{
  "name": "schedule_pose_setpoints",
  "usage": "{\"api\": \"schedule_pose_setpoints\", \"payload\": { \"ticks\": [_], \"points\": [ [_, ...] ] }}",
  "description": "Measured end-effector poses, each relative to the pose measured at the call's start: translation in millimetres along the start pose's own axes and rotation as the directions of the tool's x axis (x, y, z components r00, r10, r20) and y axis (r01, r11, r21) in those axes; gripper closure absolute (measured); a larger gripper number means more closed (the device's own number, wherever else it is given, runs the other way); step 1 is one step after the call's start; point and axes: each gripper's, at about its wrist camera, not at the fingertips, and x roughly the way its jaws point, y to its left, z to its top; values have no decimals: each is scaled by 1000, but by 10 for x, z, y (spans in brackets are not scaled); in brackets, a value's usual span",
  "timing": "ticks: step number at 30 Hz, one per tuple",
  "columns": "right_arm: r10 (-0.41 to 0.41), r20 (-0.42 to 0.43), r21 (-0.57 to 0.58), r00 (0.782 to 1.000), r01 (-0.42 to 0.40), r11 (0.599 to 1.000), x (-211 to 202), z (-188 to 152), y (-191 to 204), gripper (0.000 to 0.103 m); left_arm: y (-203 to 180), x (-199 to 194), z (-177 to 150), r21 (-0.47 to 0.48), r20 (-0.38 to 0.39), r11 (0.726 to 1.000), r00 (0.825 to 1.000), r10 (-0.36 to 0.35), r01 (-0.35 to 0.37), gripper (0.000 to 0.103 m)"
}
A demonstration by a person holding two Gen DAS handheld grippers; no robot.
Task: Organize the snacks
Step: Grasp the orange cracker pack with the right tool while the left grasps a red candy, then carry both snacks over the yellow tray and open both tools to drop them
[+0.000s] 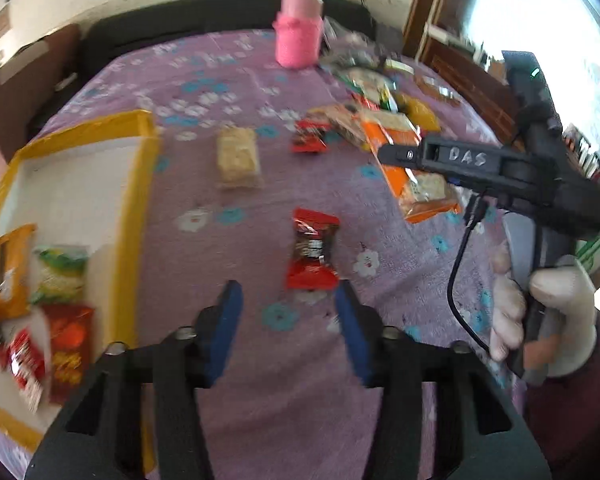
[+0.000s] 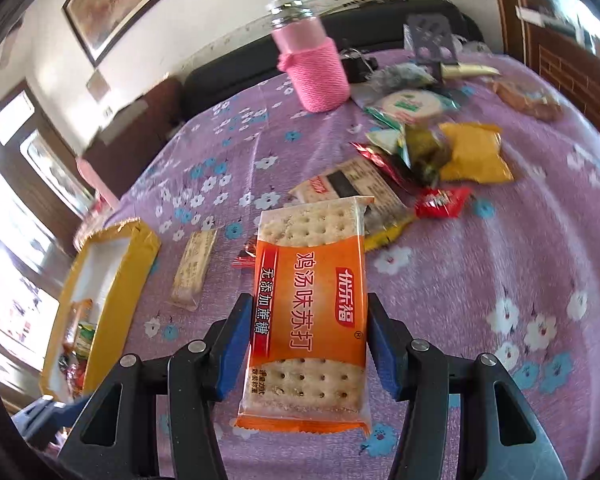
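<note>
Orange foil and pale crackers fill the right wrist view: the orange soda-cracker packet (image 2: 306,312) sits upright between the blue pads (image 2: 232,344) of the right gripper (image 2: 306,340), pinched on both long edges and lifted clear of the purple flowered tablecloth (image 2: 500,260). From the left wrist view that same packet (image 1: 416,184) hangs under the black finger of the right gripper (image 1: 400,155), held by a white-gloved hand (image 1: 548,312).

Over to the left gripper (image 1: 288,320): its blue pads are spread wide with nothing between them, hovering just short of a small red-and-black candy wrapper (image 1: 312,254) lying flat on the cloth. Beyond it, a clear-wrapped pale cracker bar (image 1: 238,158), and near that a second red wrapper (image 1: 310,136).

At the left edge, the yellow-rimmed white box (image 1: 136,184) already carries an orange pack, a green-and-white pack and red packs at its near end. Far right, a loose heap of snacks (image 2: 420,152) with a yellow pouch (image 2: 474,152) among them. At the back stands a jar in a pink knitted sleeve (image 2: 314,68).
</note>
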Motion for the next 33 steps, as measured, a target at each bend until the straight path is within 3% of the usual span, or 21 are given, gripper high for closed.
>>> {"api": "schedule_pose_setpoints", "payload": {
  "ticks": [5, 9, 12, 14, 17, 24, 29, 33],
  "points": [
    [39, 8, 19, 999, -39, 999, -13, -18, -71, 47, -82, 267, 185, 20, -4, 999, 1000, 28, -28, 60],
    [59, 11, 22, 998, -59, 998, -35, -44, -62, 47, -77, 539, 263, 25, -54, 999, 998, 41, -40, 60],
    [65, 15, 22, 998, -65, 998, -27, -44, -58, 47, -151, 583, 278, 60, -39, 996, 997, 66, -63, 60],
    [62, 15, 17, 998, -63, 998, -21, -47, -54, 47, -228, 563, 251, 100, -6, 992, 997, 75, -74, 79],
    [62, 13, 18, 998, -63, 998, -5, -51, -63, 47, -286, 532, 217, 126, 21, 988, 996, 92, -93, 81],
    [52, 46, 5, 998, -52, 999, -32, -68, -45, 47, -63, 284, 175, 30, 55, 999, 998, 38, -39, 82],
    [59, 53, -11, 997, -59, 998, -35, -94, 7, 47, 335, -110, 70, -107, 101, 994, 995, -27, 38, 81],
    [48, 64, -34, 997, -46, 998, -64, -116, 75, 47, 669, -451, -10, -164, 152, 986, 988, -1, 27, 81]
  ]
}}
